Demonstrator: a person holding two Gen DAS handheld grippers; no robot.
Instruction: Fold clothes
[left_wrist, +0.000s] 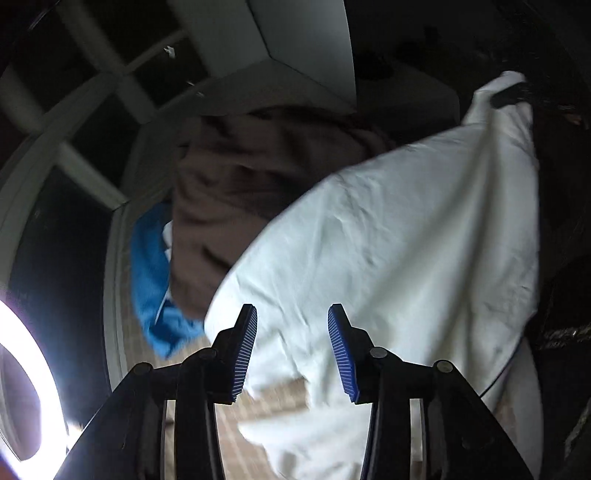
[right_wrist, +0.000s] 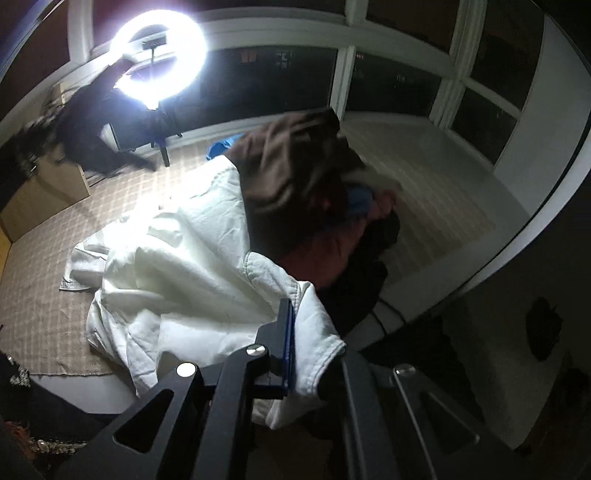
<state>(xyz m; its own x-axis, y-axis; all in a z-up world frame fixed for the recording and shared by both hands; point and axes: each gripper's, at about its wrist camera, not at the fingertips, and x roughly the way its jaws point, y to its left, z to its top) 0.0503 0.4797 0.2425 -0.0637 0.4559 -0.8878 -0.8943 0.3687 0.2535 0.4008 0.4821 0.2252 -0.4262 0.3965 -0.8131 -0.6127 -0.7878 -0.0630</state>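
Note:
A large white garment (left_wrist: 388, 240) lies spread and crumpled over a beige checked cover (right_wrist: 37, 295). In the left wrist view my left gripper (left_wrist: 292, 309) stands open just above the white cloth, with nothing pinched between its blue pads. My right gripper (right_wrist: 295, 314) is shut on an edge of the white garment (right_wrist: 177, 258), which drapes over its right finger. The left wrist view shows that same gripper (left_wrist: 511, 94) at the upper right, lifting a corner of the cloth. A brown garment (right_wrist: 291, 177) tops a pile behind the white one.
The pile also holds a blue garment (left_wrist: 151, 273), a dark red one (right_wrist: 325, 254) and a black one (right_wrist: 369, 266). A bright ring light (right_wrist: 160, 55) on a stand and a cardboard box (right_wrist: 44, 192) stand at the left. White-framed windows (right_wrist: 343, 77) run behind.

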